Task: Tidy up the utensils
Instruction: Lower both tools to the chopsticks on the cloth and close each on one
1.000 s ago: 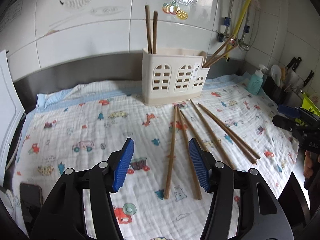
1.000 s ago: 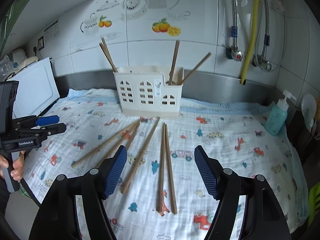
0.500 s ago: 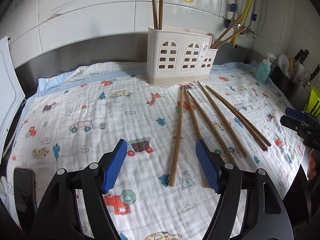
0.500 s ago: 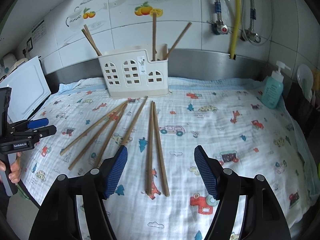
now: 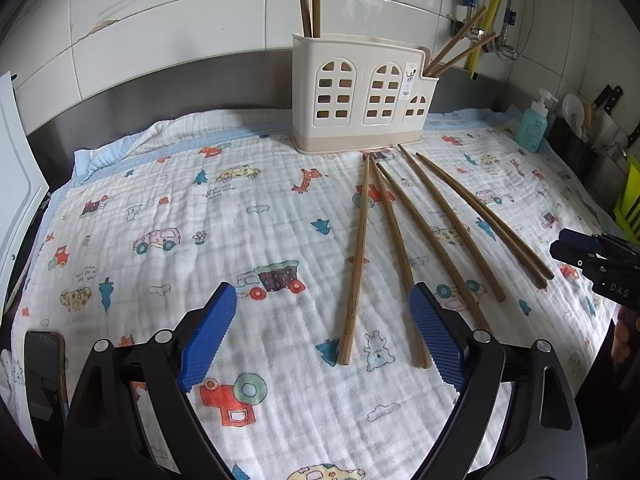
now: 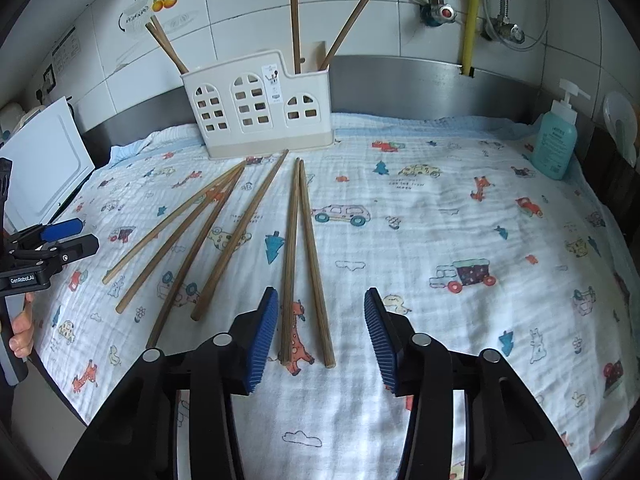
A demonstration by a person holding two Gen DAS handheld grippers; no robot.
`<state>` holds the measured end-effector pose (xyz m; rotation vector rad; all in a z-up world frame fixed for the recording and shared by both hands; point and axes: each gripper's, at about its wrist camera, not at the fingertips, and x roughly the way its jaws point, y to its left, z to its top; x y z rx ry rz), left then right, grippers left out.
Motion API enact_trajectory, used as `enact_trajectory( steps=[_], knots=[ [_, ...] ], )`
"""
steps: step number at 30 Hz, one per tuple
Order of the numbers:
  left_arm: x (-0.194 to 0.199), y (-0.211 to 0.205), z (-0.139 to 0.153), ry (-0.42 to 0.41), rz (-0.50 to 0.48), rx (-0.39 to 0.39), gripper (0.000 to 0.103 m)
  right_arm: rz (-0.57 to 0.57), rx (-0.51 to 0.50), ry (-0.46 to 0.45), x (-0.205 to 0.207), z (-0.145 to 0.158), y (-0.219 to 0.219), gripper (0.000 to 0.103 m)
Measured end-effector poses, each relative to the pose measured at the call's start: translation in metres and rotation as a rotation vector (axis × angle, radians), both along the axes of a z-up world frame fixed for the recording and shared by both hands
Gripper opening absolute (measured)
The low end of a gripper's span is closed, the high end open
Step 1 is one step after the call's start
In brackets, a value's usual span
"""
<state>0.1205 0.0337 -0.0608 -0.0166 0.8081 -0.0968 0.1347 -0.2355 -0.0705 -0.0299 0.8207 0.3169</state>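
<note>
1. Cream plastic utensil caddy with arched window cut-outs [image 6: 256,110]: holds four upright chopsticks.
2. Six brown wooden chopsticks [image 6: 294,256]: fanned on the printed muslin cloth [image 6: 460,220] before the caddy.
3. Your right claw [image 6: 320,338] is agape over the pair furthest right; left claw [image 5: 320,336] agape, empty.
4. Risk: smooth round sticks may roll or cross between ribbed pads [image 6: 262,336]; soft cloth could bunch.

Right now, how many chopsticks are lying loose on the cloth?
6. Four fan out left of the right gripper. Two lie together between its fingers. Four more stand in the holder.
</note>
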Motion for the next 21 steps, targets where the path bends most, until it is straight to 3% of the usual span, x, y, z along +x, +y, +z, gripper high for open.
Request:
enact_trajectory(
  steps=[16, 20, 21],
  knots=[
    [0.007, -0.01, -0.01, 0.017, -0.026, 0.055, 0.089, 0.009, -0.004, 0.053, 0.015, -0.019, 0.003, 0.021],
    [0.009, -0.013, -0.011, 0.016, -0.043, 0.058, 0.086, 0.017, -0.005, 0.063, 0.017, -0.022, 0.006, 0.014],
    [0.01, -0.014, -0.011, 0.018, -0.052, 0.058, 0.077, 0.018, -0.006, 0.065, 0.018, -0.023, 0.007, 0.013]
  ],
)
